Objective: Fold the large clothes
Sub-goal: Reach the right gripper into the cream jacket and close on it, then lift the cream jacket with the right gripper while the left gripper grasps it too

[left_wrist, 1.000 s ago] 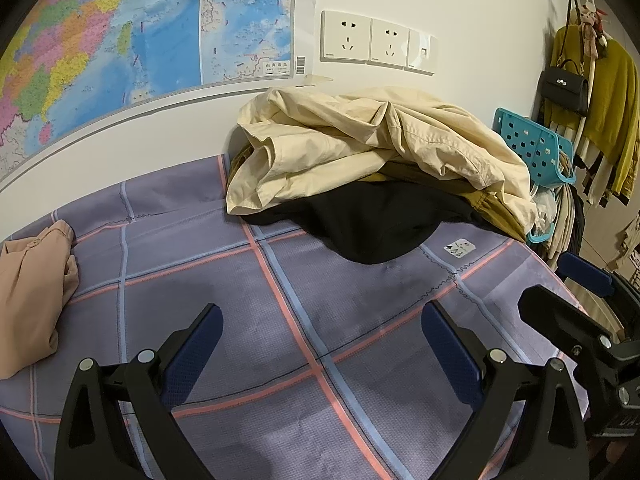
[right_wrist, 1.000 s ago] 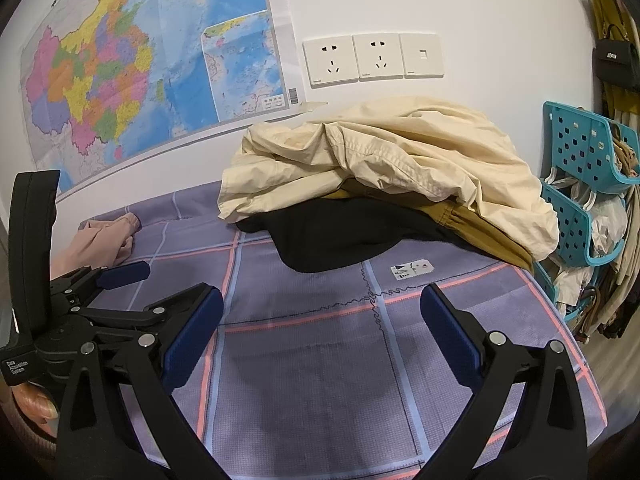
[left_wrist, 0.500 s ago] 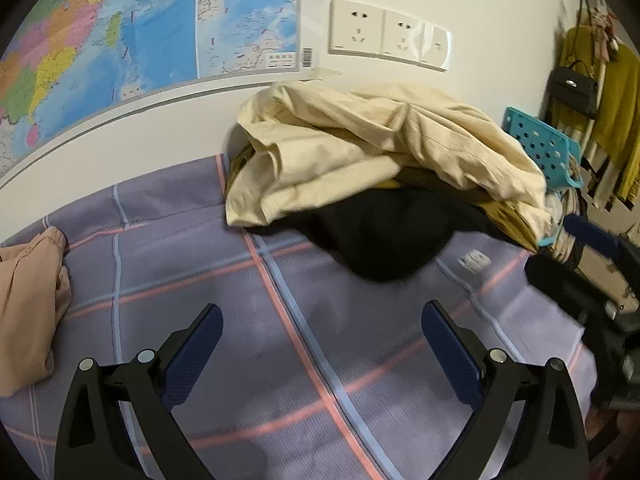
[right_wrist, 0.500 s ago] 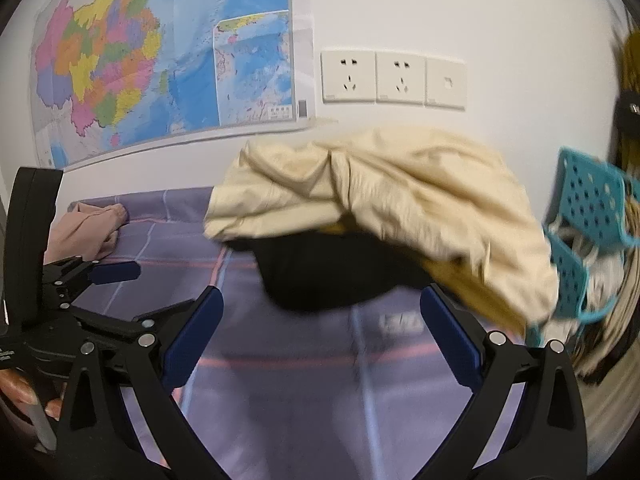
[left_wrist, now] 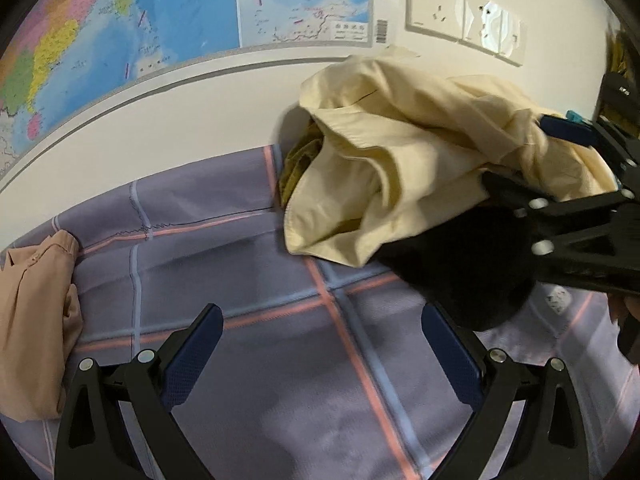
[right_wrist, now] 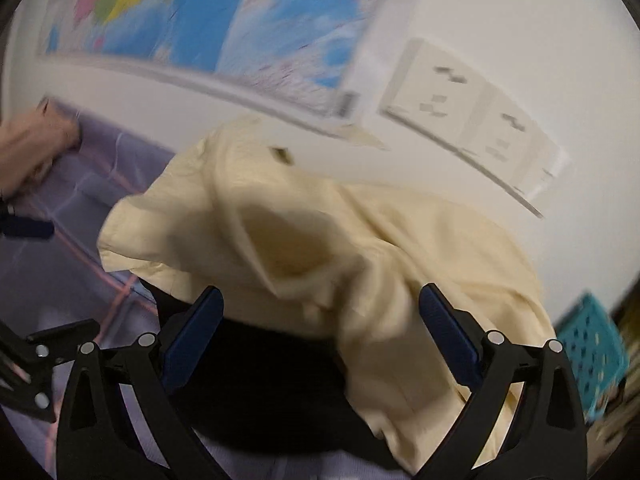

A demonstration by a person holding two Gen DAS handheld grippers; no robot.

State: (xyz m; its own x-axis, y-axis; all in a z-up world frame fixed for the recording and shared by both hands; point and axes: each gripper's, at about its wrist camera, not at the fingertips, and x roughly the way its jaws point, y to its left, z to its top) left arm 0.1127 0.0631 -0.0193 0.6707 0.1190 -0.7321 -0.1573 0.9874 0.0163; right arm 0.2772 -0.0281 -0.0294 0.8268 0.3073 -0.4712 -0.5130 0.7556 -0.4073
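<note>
A heap of clothes lies against the wall on the purple checked bedsheet (left_wrist: 224, 272): a cream garment (left_wrist: 400, 152) on top, a black garment (left_wrist: 460, 264) beneath it and an olive one (left_wrist: 298, 160) at the back. My left gripper (left_wrist: 320, 348) is open and empty above the sheet, just short of the heap. My right gripper (right_wrist: 320, 332) is open, low over the cream garment (right_wrist: 312, 248) and the black garment (right_wrist: 272, 384); this view is blurred. The right gripper's black frame shows at the right of the left wrist view (left_wrist: 576, 216).
A folded pink garment (left_wrist: 32, 320) lies at the sheet's left end. A map (left_wrist: 160, 16) and wall sockets (left_wrist: 460, 12) are on the wall behind. A teal basket (right_wrist: 592, 348) stands to the right of the heap.
Both grippers have moved forward towards the heap. The right gripper has closed in and tilted over the cream and black garments; it now crosses the right of the left wrist view.
</note>
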